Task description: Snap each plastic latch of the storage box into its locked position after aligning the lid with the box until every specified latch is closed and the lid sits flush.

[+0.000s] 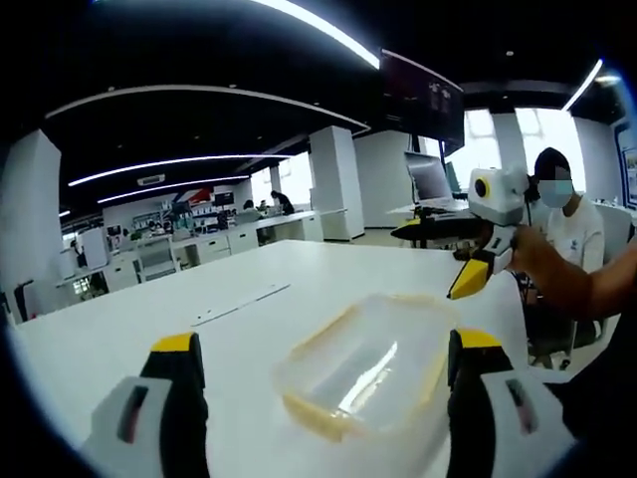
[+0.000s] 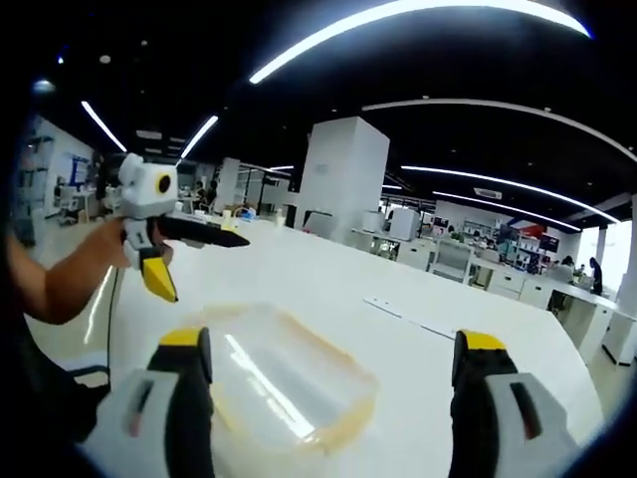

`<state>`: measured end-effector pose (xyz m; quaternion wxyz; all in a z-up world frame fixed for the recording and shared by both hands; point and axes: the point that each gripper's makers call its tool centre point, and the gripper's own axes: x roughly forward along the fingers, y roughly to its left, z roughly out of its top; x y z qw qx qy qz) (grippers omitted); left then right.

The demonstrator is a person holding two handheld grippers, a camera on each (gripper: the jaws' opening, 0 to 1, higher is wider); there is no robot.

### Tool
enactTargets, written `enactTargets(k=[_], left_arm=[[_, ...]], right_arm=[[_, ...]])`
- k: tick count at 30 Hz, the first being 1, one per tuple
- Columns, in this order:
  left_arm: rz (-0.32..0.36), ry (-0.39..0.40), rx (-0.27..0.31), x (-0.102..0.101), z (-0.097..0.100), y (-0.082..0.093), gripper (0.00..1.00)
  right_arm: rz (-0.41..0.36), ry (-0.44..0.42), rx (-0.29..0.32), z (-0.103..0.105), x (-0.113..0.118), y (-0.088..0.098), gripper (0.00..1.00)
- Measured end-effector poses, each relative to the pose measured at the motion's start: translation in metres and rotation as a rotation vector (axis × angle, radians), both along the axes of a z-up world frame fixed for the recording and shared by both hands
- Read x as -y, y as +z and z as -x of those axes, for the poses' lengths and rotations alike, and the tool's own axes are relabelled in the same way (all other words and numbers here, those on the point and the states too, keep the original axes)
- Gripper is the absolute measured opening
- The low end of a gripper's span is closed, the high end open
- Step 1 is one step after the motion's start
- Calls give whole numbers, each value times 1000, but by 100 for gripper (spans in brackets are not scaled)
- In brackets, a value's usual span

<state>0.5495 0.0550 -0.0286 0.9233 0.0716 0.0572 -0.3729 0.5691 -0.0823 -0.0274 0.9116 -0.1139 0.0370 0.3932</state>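
A clear plastic storage box (image 1: pixel 363 363) with a see-through lid and pale yellow rim and latches lies on the white table (image 1: pixel 249 289). My left gripper (image 1: pixel 323 373) stands open, its yellow-tipped jaws wide on either side of the box's near end, not touching it. In the right gripper view the same box (image 2: pixel 279 383) lies between the wide jaws of my open right gripper (image 2: pixel 328 368). The right gripper (image 1: pixel 476 271) also shows in the left gripper view, held in a hand above the box's far end. The left gripper (image 2: pixel 159 274) likewise shows in the right gripper view.
A thin flat strip (image 1: pixel 239 304) lies on the table left of the box; the same strip (image 2: pixel 408 317) appears right of the box in the right gripper view. A seated person (image 1: pixel 562 224) and a laptop (image 1: pixel 430 184) are behind the table. Desks and pillars fill the room beyond.
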Motion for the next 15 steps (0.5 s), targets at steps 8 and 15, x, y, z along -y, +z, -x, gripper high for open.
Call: enactTargets(k=[8,15], left_arm=[[-9,-13,-17,5,4,-15,100],[-9,-32,-31,9,9,-21,100]], right_arm=[[-11,13,-17,4,-2,-13,100],[-26,19,-30,7,-3,-18,100]])
